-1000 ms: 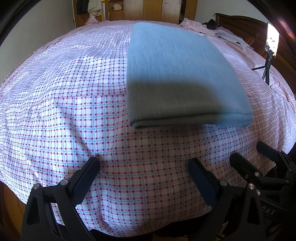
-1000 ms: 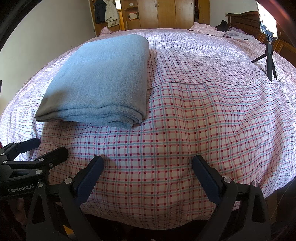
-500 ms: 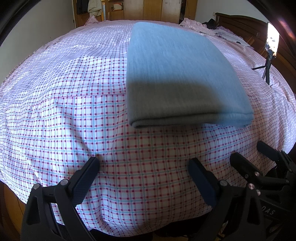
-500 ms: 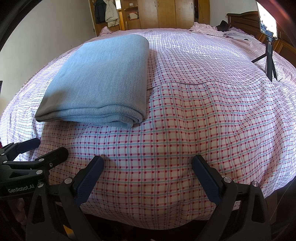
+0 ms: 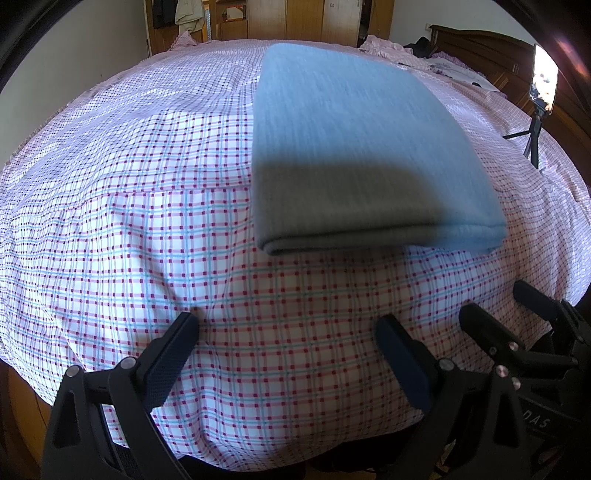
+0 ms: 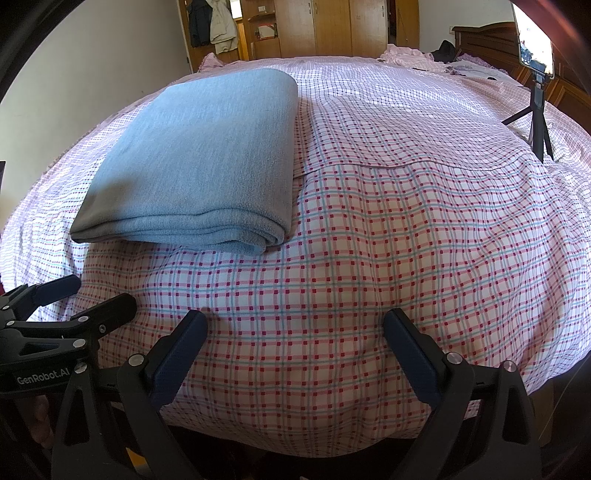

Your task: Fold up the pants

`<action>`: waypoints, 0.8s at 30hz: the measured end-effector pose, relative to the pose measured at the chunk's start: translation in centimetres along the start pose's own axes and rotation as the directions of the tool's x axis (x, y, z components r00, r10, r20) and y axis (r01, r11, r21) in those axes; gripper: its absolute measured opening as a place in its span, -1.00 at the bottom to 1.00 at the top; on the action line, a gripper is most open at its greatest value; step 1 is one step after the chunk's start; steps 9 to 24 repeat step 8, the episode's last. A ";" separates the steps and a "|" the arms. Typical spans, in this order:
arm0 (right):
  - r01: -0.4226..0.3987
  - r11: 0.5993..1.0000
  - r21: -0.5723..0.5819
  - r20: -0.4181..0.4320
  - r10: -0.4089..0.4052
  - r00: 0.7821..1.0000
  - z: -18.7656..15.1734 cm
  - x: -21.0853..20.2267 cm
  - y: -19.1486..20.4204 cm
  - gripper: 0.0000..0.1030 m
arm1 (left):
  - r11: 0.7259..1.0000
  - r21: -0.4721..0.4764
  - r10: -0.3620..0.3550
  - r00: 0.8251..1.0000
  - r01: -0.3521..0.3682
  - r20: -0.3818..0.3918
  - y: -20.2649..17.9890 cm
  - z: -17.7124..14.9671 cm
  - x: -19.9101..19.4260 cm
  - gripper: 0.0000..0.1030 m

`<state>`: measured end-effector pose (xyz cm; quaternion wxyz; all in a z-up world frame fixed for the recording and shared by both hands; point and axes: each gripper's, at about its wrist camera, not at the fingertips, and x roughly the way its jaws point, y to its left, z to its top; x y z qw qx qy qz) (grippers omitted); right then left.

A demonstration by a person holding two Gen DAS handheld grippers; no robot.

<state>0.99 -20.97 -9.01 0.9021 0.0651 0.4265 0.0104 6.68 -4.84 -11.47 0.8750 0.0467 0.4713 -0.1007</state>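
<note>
The pants (image 5: pixel 362 147), light blue and folded into a flat rectangular stack, are seen lying on a bed covered by a checked sheet (image 5: pixel 129 240) in pink, red and teal. In the left wrist view the stack is placed right of centre, with its near folded edge turned toward the camera and its near half crossed by a shadow. In the right wrist view the same pants (image 6: pixel 199 155) are placed left of centre, and here the layered edges at the near right corner are shown, a detail not resolved from the left.

The left gripper (image 5: pixel 288 332) is held low over the near edge of the bed, its jaws spread wide with nothing between them and well short of the pants. The right gripper (image 6: pixel 295 328) is likewise spread wide and empty over bare sheet. Each tool is caught at the margin of the other's view: the right gripper (image 5: pixel 517 306) at the lower right of the left view, the left gripper (image 6: pixel 70 295) at the lower left of the right view, where lettering on its body can be read.

A phone on a small tripod (image 6: pixel 535 92) is shown standing on the far right of the bed; wooden wardrobes (image 6: pixel 332 29) and hanging clothes (image 6: pixel 214 26) are visible beyond.
</note>
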 end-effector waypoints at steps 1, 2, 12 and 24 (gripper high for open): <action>0.000 1.000 0.000 0.000 0.000 1.000 0.0 0.0 0.0 0.80 | 1.000 0.000 0.000 1.000 0.000 0.000 0.0 0.0 0.0 0.92; 0.000 1.000 0.000 0.000 0.000 1.000 0.0 0.0 0.0 0.80 | 1.000 0.000 0.000 1.000 0.000 0.000 0.0 -0.1 0.0 0.92; 0.000 1.000 0.000 0.000 0.000 1.000 0.0 0.0 0.0 0.80 | 1.000 0.000 0.001 1.000 -0.001 0.000 -0.1 -0.1 0.0 0.92; 0.000 1.000 0.000 0.000 0.000 1.000 0.0 0.0 0.0 0.80 | 1.000 0.000 0.001 1.000 -0.001 0.000 -0.1 -0.1 0.0 0.92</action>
